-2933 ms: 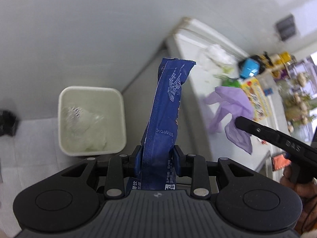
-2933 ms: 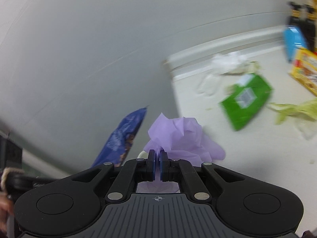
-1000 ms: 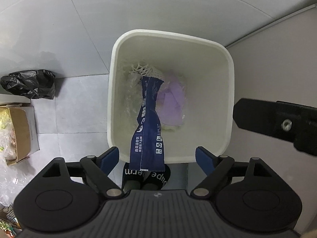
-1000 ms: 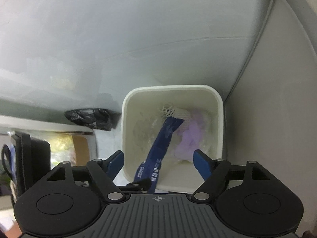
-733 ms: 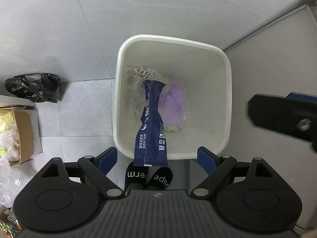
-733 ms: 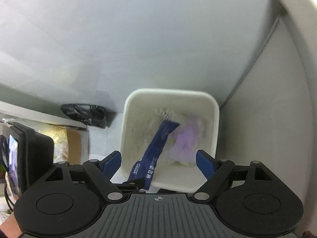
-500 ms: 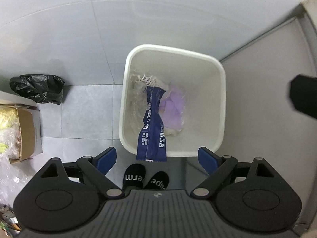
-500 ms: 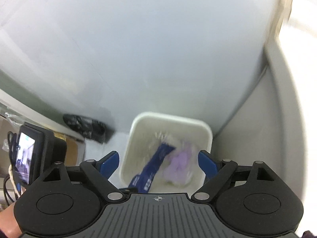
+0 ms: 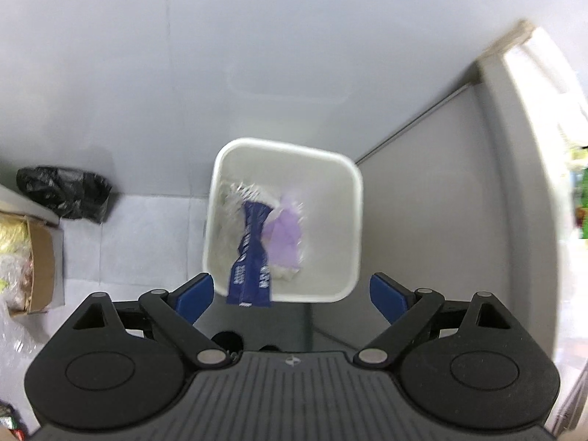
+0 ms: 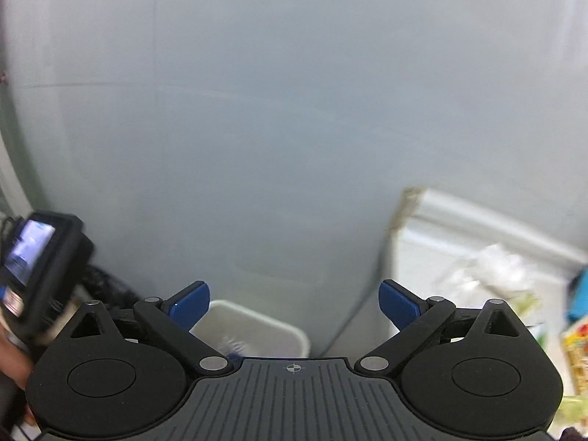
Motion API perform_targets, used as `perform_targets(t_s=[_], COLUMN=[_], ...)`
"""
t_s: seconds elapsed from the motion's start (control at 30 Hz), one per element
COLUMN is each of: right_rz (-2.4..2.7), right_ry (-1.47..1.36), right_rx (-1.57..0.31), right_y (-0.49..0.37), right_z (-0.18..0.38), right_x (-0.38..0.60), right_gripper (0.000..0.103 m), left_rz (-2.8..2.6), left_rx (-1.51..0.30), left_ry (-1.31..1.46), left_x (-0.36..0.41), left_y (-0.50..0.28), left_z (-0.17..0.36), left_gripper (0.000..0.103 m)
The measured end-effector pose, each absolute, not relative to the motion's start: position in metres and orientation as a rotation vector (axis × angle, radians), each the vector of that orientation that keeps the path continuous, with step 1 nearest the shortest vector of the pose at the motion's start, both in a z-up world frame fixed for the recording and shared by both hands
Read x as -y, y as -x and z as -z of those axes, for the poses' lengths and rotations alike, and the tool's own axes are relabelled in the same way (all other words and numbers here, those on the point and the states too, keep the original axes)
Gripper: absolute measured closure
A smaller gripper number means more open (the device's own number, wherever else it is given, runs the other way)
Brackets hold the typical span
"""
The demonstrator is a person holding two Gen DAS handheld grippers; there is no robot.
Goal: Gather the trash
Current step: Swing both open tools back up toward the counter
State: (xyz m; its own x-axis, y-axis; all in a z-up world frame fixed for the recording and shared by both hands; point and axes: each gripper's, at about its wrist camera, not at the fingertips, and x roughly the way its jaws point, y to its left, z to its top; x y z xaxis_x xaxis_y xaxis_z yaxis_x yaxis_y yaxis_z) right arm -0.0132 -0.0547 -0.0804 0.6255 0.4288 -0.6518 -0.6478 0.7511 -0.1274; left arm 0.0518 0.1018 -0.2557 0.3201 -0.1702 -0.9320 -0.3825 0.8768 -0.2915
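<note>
A white square bin (image 9: 355, 220) stands on the floor in the corner below me. Inside it a blue wrapper (image 9: 251, 253) leans over the near rim beside a purple glove (image 9: 284, 239) and crumpled clear plastic. My left gripper (image 9: 292, 292) hangs high above the bin, its jaws opening wide with nothing between them. My right gripper (image 10: 294, 303) faces the grey wall, its jaws also opening and empty. Only the bin's far rim (image 10: 257, 316) shows under it. Blurred trash lies on the white table (image 10: 441, 242) at the right.
A black bag (image 9: 62, 193) and a cardboard box (image 9: 40, 264) sit on the floor at the left. The table's side panel (image 9: 441, 202) rises right of the bin. The left hand's handle with a small screen (image 10: 33, 253) shows at the left of the right wrist view.
Both grippers have dropped the blue wrapper and purple glove into the bin and risen away from it. The right one has tilted up toward the wall and table. Both jaws have widened.
</note>
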Motion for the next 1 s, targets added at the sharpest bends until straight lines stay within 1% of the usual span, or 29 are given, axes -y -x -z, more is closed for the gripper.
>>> perform_targets(t_s=[0.1,0.3,0.37,0.53,0.7,0.8,0.87,0.9,0.97,1.0], right_rz=[-0.614,-0.570,-0.527,-0.419,-0.289,-0.172,-0.098,-0.071,-0.029,-0.009], right_ry=[0.332,0.196,0.169,0.150,0.060,0.065,0.071,0.054,-0.001,-0.021], right_rx=[-0.629,-0.751,-0.779,-0.772,-0.737,-0.721,-0.723,-0.728,-0.741,-0.746], right_y=[0.013,-0.001,-0.001,-0.001,0.000,-0.004,-0.007,-0.008,-0.013,-0.017], right_z=[0.072,0.067,0.074,0.076,0.084,0.098,0.109,0.113,0.123,0.128], right_x=[0.079,0.132,0.150,0.189,0.232,0.252,0.264,0.272,0.286,0.290], right_gripper=[0.003,0.003,0.003,0.003,0.003,0.003,0.003,0.004,0.005,0.006], left_rz=[-0.110,-0.012,0.028,0.132,0.246,0.315,0.360,0.382,0.421,0.437], left_rx=[-1.198,-1.094,-1.070,-1.044,-1.020,-0.996,-0.988,-0.986,-0.979,-0.975], left_ry=[0.492,0.424,0.405,0.367,0.338,0.317,0.308,0.304,0.295,0.291], left_x=[-0.094,-0.069,-0.059,-0.030,0.005,0.027,0.040,0.048,0.062,0.069], left_y=[-0.055,-0.069,-0.076,-0.098,-0.111,-0.117,-0.121,-0.124,-0.129,-0.132], left_z=[0.236,0.199,0.189,0.172,0.161,0.155,0.155,0.154,0.154,0.154], left_gripper=[0.012,0.012,0.012,0.012,0.014,0.017,0.023,0.025,0.033,0.035])
